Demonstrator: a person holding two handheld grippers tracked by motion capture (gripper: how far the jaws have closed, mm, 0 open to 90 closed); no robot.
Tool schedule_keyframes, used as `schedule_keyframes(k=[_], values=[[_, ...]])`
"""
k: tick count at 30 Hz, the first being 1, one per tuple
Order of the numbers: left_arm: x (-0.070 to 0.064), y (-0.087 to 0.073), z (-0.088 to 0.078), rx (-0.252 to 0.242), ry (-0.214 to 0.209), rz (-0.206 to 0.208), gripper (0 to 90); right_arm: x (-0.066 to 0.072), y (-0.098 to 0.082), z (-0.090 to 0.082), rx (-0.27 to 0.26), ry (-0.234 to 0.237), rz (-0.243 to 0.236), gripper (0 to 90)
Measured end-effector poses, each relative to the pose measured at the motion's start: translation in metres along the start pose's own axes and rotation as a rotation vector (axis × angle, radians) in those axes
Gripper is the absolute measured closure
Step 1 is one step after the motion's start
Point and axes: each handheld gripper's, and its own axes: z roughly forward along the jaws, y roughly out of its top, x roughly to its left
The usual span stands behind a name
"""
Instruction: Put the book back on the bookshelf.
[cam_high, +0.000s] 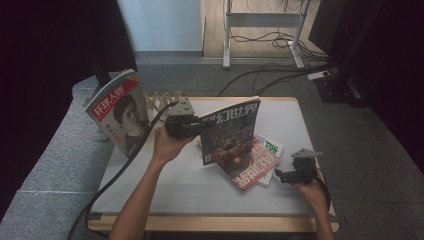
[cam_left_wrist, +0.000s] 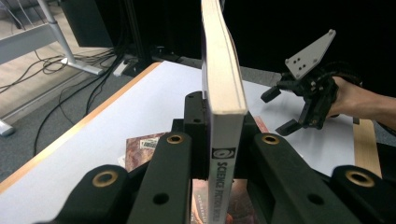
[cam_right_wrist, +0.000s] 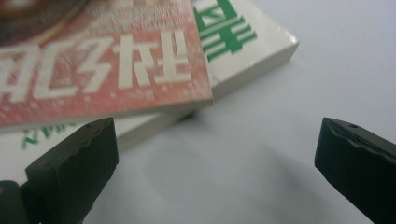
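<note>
- Magazine (cam_high: 231, 131) with a dark cover stands upright at the centre of the high view, above the white table (cam_high: 190, 185); in the left gripper view its spine (cam_left_wrist: 225, 154) rises straight up from the bottom centre, printed "SCIENCE FICTION WORLD".
- White table fills the middle of the high view, with a wooden edge along its near and far sides.
- Red-and-white magazine (cam_high: 117, 112) stands tilted at the upper left of the high view, beside a small wooden lattice rack (cam_high: 161, 102).
- Red magazine (cam_high: 245, 167) lies flat just right of centre, on top of a white magazine with green print (cam_high: 272, 149); in the right gripper view both sit in the upper left, red one (cam_right_wrist: 102, 56) overlapping the white one (cam_right_wrist: 243, 37).
- Left gripper (cam_high: 196, 126) sits at centre-left of the high view, jaws clenched on the upright magazine's spine.
- Right gripper (cam_high: 281, 176) is at the lower right of the high view, near the flat magazines; its jaws stand wide apart over bare table, nothing between them.
</note>
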Motion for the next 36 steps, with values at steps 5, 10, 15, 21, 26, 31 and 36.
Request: schedule_keyframes(k=[5, 10, 15, 21, 26, 31, 36], values=[[0.001, 0.0, 0.001, -0.01, 0.011, -0.013, 82.0, -0.003, -0.009, 0.007, 0.026, -0.008, 0.008, 0.2], [0.002, 0.001, 0.001, -0.011, 0.031, -0.027, 82.2, -0.003, -0.01, 0.007, 0.021, -0.018, 0.006, 0.4], [0.004, 0.002, -0.002, -0.009, 0.05, -0.031, 82.3, -0.003, -0.01, 0.007, 0.019, -0.018, 0.006, 0.3], [0.004, 0.004, -0.009, -0.003, 0.068, -0.035, 82.4, -0.003, -0.01, 0.007, 0.018, -0.02, 0.006, 0.4], [0.002, 0.006, -0.016, 0.009, 0.082, -0.029, 82.5, -0.003, -0.01, 0.007, 0.019, -0.021, 0.008, 0.4], [0.001, 0.008, -0.023, 0.015, 0.093, -0.034, 82.5, -0.002, -0.01, 0.007, 0.018, -0.021, 0.009, 0.4], [0.001, 0.007, -0.029, 0.017, 0.092, -0.048, 82.5, -0.002, -0.01, 0.007, 0.019, -0.021, 0.008, 0.4]])
